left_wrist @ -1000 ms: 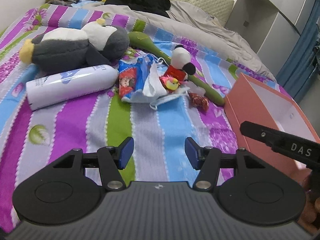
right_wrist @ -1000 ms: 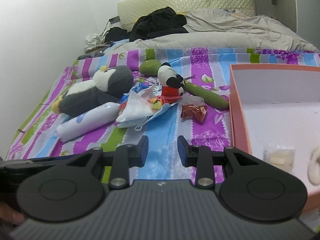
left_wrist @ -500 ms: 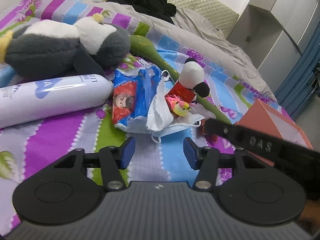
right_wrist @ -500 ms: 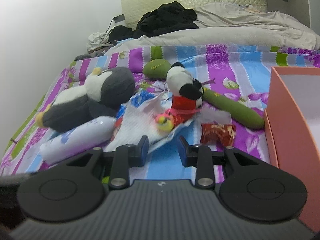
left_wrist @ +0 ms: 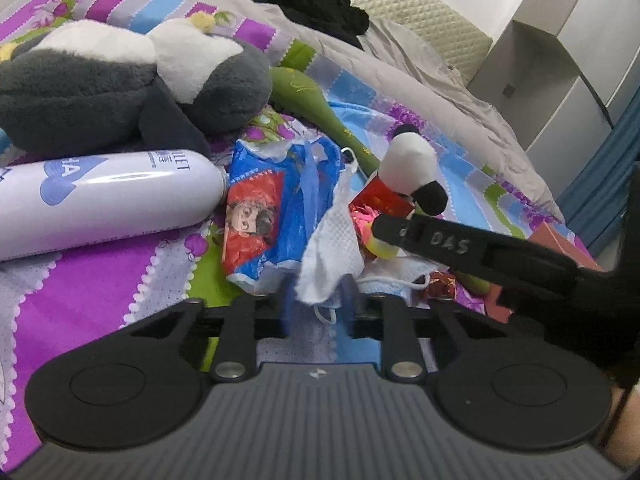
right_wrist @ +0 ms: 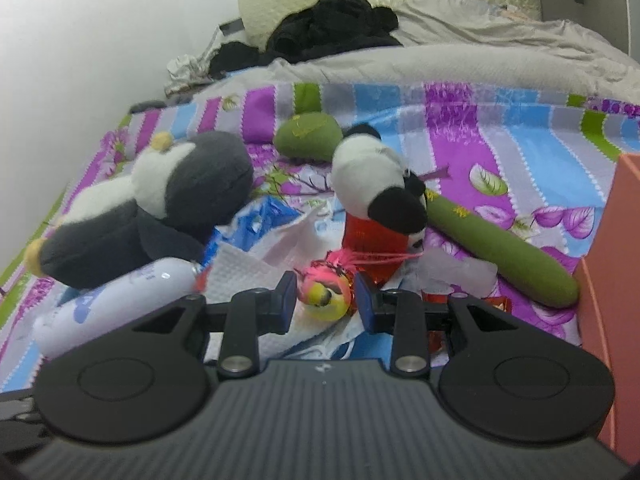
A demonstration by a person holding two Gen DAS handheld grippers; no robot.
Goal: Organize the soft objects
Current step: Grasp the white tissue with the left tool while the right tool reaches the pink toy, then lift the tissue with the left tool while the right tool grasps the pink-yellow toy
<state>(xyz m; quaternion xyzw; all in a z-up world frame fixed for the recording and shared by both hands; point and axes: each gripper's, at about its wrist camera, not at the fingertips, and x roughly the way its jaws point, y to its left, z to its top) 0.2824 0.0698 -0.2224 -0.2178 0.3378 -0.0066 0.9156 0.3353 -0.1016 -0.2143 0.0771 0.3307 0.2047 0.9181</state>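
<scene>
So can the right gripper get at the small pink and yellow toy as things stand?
Probably yes. The right gripper already has its fingers either side of the pink and yellow toy, apparently not pressing, with nothing between them.

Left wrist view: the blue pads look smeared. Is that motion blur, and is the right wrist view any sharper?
Left wrist view: yes, the left gripper pads smear into blue streaks because its jaws are closing by the white tissue; the white bottle shows glare. Right wrist view: the right gripper fingers look crisp around the small pink-and-yellow toy; the bed behind is soft and fisheye-bent.
</scene>
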